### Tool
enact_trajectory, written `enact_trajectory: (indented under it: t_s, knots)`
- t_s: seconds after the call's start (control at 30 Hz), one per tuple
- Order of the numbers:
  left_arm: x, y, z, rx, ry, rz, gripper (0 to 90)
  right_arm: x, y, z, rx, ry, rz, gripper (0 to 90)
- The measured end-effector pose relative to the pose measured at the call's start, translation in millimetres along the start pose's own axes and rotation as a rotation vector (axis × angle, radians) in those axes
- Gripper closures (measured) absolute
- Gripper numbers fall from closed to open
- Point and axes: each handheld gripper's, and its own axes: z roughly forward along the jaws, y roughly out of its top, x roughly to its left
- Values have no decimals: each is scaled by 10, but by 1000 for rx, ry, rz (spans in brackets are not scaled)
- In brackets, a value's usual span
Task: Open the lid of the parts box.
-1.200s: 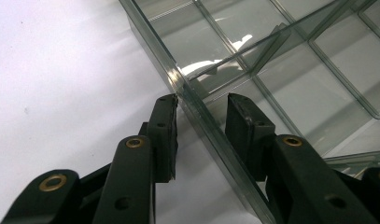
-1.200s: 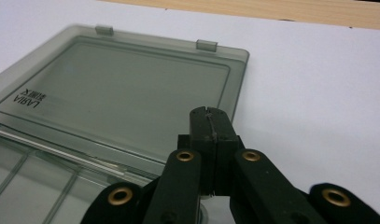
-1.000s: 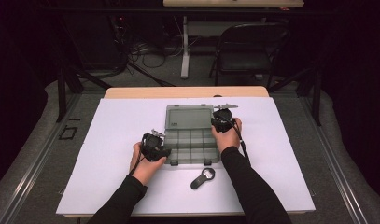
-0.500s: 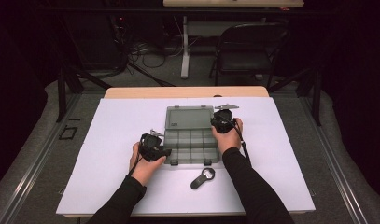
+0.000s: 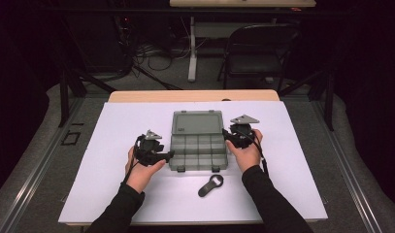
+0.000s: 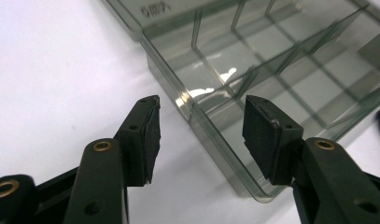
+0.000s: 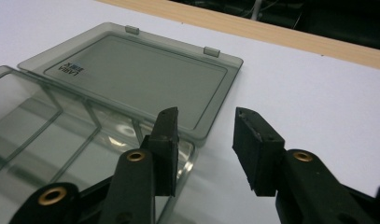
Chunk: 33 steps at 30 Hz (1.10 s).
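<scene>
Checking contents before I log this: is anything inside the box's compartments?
No. In the left gripper view the box shows bare clear compartments with nothing lying between the dividers.

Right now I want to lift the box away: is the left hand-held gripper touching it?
Apart. The left gripper view shows the left hand-held gripper with jaws straddling the box wall, daylight on both sides.

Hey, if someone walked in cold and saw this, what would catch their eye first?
Probably the smoky clear compartment box lying open in the middle of the white table, its lid folded flat behind it. The left claw and right claw flank its sides; their jaws have just been opening and straddle its walls without pressing. A black bottle opener lies in front of the box.
</scene>
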Motion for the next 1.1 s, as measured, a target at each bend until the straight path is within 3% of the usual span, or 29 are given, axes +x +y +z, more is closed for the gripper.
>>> enact_trajectory:
  t_s: [0.13, 0.2, 0.33, 0.47, 0.63, 0.8, 1.1]
  knots:
    - [-11, 5, -79, -22, -25, 11, 490, 14, -64, -206, -33, 17, -43, 592]
    - [-18, 8, -105, -32, -27, 32, 502, 58, -81, -311, -65, -5, -107, 572]
    - [-1, 15, -132, -36, -43, 33, 495, 143, -101, -449, -84, 10, -163, 528]
    - [9, 20, -158, -18, -35, 19, 497, 179, -114, -534, -93, 25, -151, 506]
    - [10, 26, -190, -43, -44, -8, 467, 153, -133, -560, -85, 27, -146, 524]
    - [2, 37, -194, -52, -41, -18, 424, 153, -136, -566, -81, 51, -104, 484]
    - [-117, 71, -177, -27, -65, 8, 361, 145, -144, -568, -80, 77, -110, 441]
